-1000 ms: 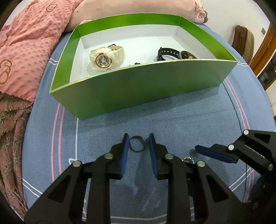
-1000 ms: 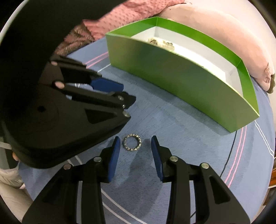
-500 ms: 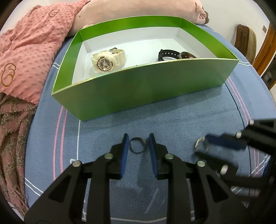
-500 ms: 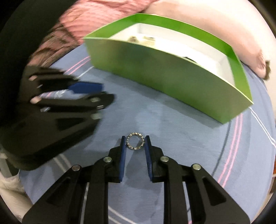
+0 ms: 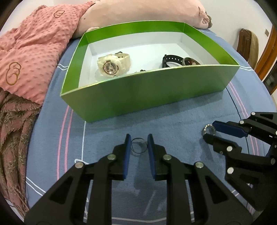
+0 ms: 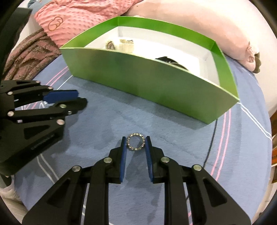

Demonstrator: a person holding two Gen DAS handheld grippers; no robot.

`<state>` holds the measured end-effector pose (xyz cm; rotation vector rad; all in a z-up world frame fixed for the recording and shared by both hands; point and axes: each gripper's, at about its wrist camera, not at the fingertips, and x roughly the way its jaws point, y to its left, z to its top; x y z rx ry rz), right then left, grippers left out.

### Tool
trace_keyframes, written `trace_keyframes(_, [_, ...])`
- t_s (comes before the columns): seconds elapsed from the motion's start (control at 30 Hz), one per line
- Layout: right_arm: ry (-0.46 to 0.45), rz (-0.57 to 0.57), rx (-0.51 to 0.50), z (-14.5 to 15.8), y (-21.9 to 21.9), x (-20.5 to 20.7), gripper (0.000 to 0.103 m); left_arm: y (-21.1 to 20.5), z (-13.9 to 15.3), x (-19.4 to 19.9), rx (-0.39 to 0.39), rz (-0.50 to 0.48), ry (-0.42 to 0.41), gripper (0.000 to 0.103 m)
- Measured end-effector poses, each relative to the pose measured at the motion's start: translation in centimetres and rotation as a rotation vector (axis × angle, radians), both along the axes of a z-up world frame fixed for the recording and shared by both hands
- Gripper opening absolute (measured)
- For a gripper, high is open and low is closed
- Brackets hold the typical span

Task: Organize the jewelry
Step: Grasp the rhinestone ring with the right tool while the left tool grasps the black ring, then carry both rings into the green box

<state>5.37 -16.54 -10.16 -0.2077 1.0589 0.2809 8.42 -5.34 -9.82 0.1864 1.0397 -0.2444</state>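
Left gripper (image 5: 139, 144): the jaws have just been closing and now stand narrow, one blue pad on either side of the thin dark ring (image 5: 139, 145). The ring spans almost the whole gap and lies flat on the blue bedsheet (image 5: 173, 124). The right edge of the ring meets the right pad; whether the left pad presses on it cannot be told.

Right gripper (image 6: 135, 143): the jaws have just been closing and now clamp the studded silver ring (image 6: 135, 141) at its left and right edges. The ring sits at the pad tips, its plane facing the camera. In the left wrist view this gripper enters from 3 o'clock, with the silver ring showing at its tip.

Relative layout, left wrist view: the right gripper lies at about 3 o'clock of the left gripper, the two apart.

Farther out, at 12 o'clock of both grippers, stands the green box (image 5: 155, 97) with a white floor. Its near wall is well apart from both rings. Inside the box:
- a cream watch (image 5: 112, 64) at the left;
- a black watch (image 5: 173, 60) at the right;
- a small dark item beside the near wall, too hidden to identify.

Beyond the box, at 12 o'clock, lies a pale pink pillow (image 5: 138, 13). At 10 o'clock lies a pink dotted blanket (image 5: 34, 48), with a brown fringed throw (image 5: 13, 129) at 9 o'clock.
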Motion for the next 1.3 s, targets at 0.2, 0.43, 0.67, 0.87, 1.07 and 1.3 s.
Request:
trace_keyframes(0.2, [-0.021, -0.017, -0.017, 0.1, 0.0, 0.2, 0.021, -0.2, 0.0, -0.3, 0.004, -0.001, -0.002, 0.019])
trace_keyframes(0.43, [-0.050, -0.037, -0.054, 0.2, 0.1, 0.3, 0.021, -0.1, 0.1, -0.3, 0.001, 0.003, -0.005, 0.019])
trace_keyframes(0.67, [-0.052, -0.030, -0.044, 0.4, 0.0, 0.2, 0.021, 0.0, 0.3, -0.4, -0.008, 0.007, -0.016, 0.019])
trace_keyframes(0.87, [-0.096, -0.041, 0.006, 2.0, -1.1, -0.7, 0.021, 0.2, 1.4, -0.8, -0.024, 0.015, -0.084, 0.019])
trace_keyframes(1.07, [-0.069, -0.033, -0.013, 1.2, -0.8, -0.6, 0.021, 0.0, 1.2, -0.6, -0.002, 0.012, -0.066, 0.019])
trace_keyframes(1.3, [-0.065, -0.041, -0.003, 1.1, -0.9, -0.2, 0.021, 0.0, 1.2, -0.6, -0.006, 0.013, -0.069, 0.019])
